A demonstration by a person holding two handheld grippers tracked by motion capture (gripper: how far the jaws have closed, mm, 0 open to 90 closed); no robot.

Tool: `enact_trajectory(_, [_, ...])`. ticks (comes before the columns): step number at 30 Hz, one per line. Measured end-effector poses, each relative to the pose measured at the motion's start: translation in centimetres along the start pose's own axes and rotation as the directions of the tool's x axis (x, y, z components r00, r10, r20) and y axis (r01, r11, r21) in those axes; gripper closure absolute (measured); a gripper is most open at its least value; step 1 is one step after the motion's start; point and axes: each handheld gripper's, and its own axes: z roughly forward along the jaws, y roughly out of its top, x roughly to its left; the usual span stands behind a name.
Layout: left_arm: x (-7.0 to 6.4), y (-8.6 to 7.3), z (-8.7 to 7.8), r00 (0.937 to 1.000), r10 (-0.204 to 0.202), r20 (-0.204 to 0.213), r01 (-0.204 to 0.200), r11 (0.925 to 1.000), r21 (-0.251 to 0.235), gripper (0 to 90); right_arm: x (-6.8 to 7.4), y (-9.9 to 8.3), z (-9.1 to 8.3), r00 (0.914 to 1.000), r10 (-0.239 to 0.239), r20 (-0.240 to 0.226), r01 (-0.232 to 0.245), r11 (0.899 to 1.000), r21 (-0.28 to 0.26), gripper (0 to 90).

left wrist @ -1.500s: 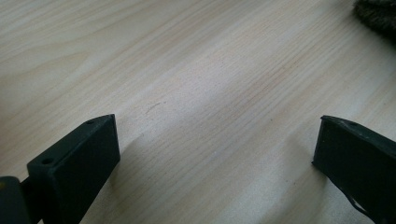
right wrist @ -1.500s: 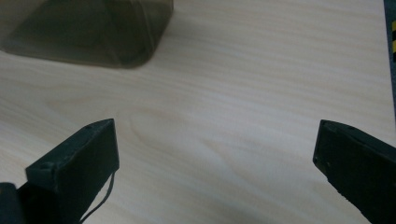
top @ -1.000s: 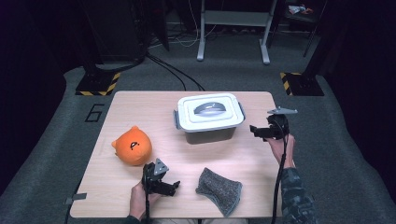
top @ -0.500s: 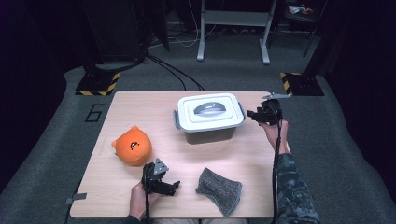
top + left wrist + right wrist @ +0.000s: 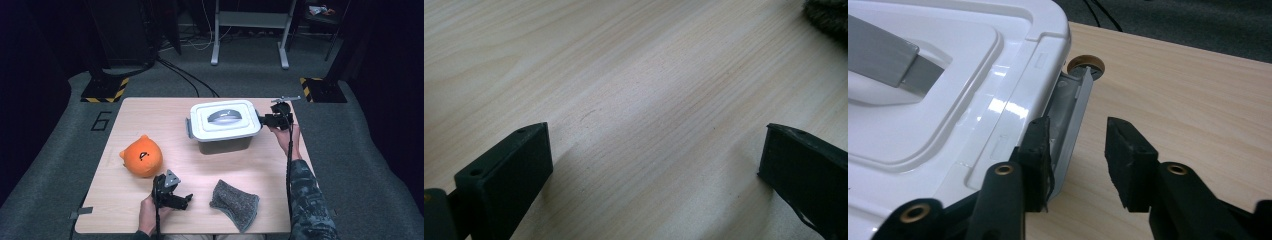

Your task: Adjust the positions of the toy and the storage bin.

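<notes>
Right tongs (image 5: 1075, 165) spread astride the box's grey latch (image 5: 1073, 117); left tongs (image 5: 654, 175) spread over bare table (image 5: 634, 75)

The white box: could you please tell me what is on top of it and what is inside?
On the box sits a white lid with a grey handle. The right gripper is at its side latch. The closed lid hides whatever is inside.

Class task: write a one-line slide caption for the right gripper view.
Open right gripper straddles the grey side latch of the white lidded box.
</notes>
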Motion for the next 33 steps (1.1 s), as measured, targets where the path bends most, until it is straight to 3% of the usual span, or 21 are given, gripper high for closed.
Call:
enact_trajectory(7, [0.0,0.0,0.0,1.0,0.001,-0.005,-0.001,1.0,-0.001,0.3,-0.3,-0.1,0.8,0.9983,0.047,-0.035,-0.047,0.999,0.024,70.4])
enact_trajectory(12, [0.0,0.0,0.0,1.0,0.001,-0.005,-0.001,1.0,-0.001,0.4,-0.1,-0.2,0.9,0.9974,0.055,-0.045,-0.054,0.998,0.023,77.5])
enact_trajectory(33, [0.0,0.0,0.0,1.0,0.0,-0.005,0.0,1.0,-0.001,0.4,1.2,-1.8,-1.2,0.9917,0.126,-0.025,-0.125,0.991,0.052,76.5])
